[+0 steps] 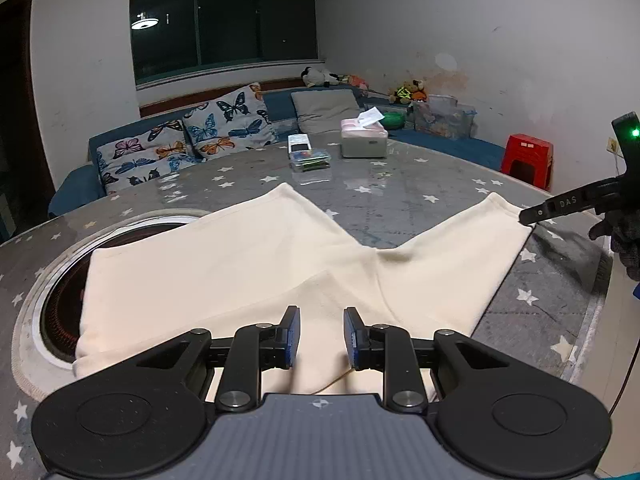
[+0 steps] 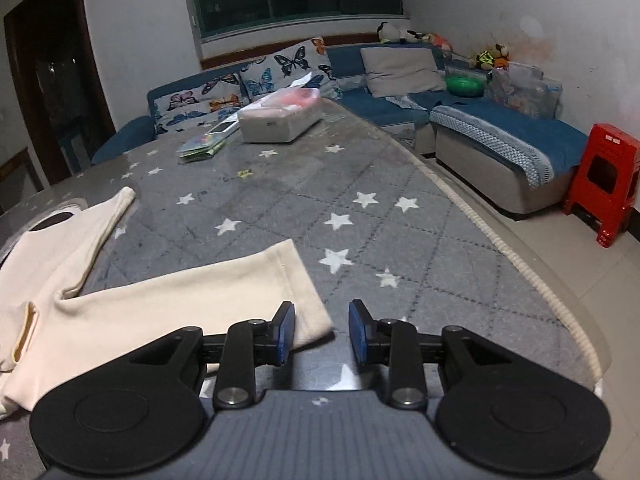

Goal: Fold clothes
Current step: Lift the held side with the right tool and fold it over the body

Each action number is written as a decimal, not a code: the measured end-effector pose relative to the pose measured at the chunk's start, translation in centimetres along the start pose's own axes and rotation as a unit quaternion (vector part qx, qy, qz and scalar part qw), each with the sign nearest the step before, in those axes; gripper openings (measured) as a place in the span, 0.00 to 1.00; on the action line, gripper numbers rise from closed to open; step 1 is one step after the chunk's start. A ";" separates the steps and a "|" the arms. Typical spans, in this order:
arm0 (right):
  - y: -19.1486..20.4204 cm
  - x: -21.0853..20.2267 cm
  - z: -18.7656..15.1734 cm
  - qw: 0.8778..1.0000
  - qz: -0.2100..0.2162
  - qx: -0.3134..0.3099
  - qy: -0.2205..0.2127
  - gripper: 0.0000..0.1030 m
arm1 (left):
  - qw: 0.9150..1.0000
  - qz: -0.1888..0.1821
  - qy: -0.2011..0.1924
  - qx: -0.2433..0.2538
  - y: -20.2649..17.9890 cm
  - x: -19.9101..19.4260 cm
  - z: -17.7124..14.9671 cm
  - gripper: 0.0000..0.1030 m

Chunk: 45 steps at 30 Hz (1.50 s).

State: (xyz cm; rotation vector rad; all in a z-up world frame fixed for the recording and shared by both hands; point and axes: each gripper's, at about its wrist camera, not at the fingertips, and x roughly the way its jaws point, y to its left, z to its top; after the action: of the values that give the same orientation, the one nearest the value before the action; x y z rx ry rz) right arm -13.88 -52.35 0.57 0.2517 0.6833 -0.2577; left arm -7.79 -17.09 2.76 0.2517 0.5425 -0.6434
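From the left wrist camera, the left gripper (image 1: 321, 336) hovers with its jaws released, blue pads apart, over the near edge of a cream garment (image 1: 248, 276). The garment lies flat on a grey star-patterned table cover (image 1: 400, 184), its two legs spreading away to the far left and far right, and its left part covers a round opening (image 1: 60, 292) in the table. At the far right, the right gripper (image 1: 528, 216) reaches the tip of the right leg; whether it touches the cloth cannot be told. A tissue box (image 1: 363, 139) stands far back on the table.

From the right wrist camera, the right gripper (image 2: 321, 332) has its jaws released, holding nothing, with the left pad just over the hem of the nearer leg of the cream garment (image 2: 180, 312). The other leg stretches off to the far left. A red stool (image 2: 604, 184) stands on the floor at right, beside a blue sofa (image 2: 500, 140).
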 end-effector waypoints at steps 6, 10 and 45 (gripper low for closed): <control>0.7 -0.7 0.3 1.000 0.015 -0.001 -0.008 0.09 | 1.000 -0.007 0.006 0.010 -1.0 0.8 0.2 0.29; 1.6 -2.4 1.3 0.999 0.033 -0.009 -0.031 0.08 | 1.000 -0.016 0.010 0.013 -1.6 1.4 0.1 0.31; 33.6 -2.9 2.6 0.883 0.356 -0.305 0.020 0.12 | 0.986 0.102 -0.037 -0.123 8.1 -8.4 -5.1 0.43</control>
State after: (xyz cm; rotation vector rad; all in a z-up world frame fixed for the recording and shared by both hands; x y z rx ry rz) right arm -3.91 -21.20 9.23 -0.1107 0.6375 0.6692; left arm -10.36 -4.59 3.61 0.0490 0.5106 -0.3800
